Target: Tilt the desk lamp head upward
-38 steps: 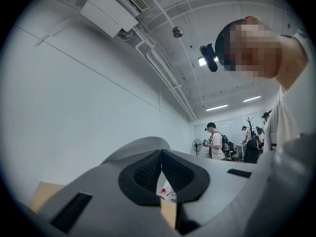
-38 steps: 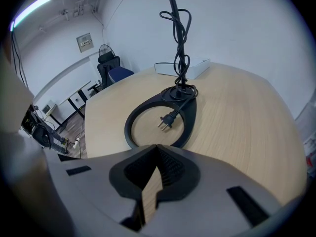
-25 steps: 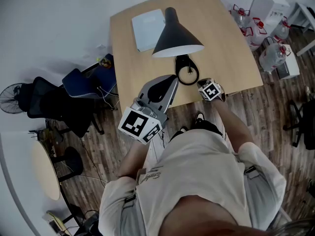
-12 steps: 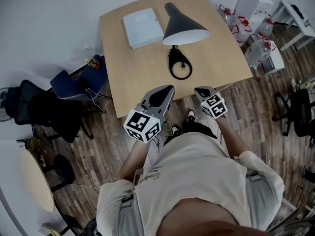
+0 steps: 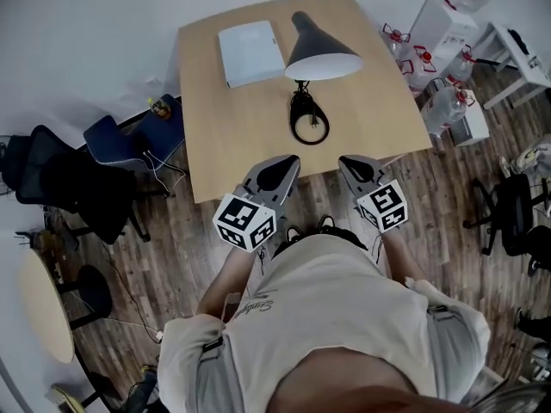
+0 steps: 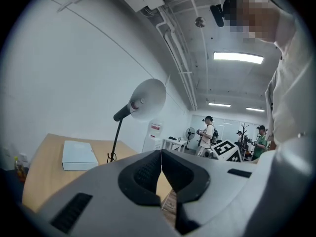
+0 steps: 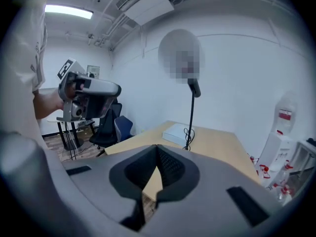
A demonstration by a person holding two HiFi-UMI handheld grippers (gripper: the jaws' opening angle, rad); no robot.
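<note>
The desk lamp stands at the far middle of the wooden table (image 5: 224,136): dark cone head (image 5: 320,50), thin stem, ring base (image 5: 307,120) with coiled cord. In the left gripper view the lamp head (image 6: 148,98) faces me, high on its stem (image 6: 116,137). The right gripper view shows the stem (image 7: 190,117) upright on the table. My left gripper (image 5: 274,175) and right gripper (image 5: 357,172) hover side by side at the table's near edge, short of the lamp. Both are shut and hold nothing, as seen at the left gripper (image 6: 161,154) and the right gripper (image 7: 157,147).
A flat white box (image 5: 250,52) lies left of the lamp. Water jugs (image 5: 448,101) and white cabinets crowd the floor on the right. Office chairs (image 5: 86,179) stand to the left, and a round table (image 5: 47,304) lower left. People (image 6: 207,132) stand far off.
Both grippers have drawn back from the lamp base to the table's near edge. The person has stepped away from the table. The lamp itself stands as before.
</note>
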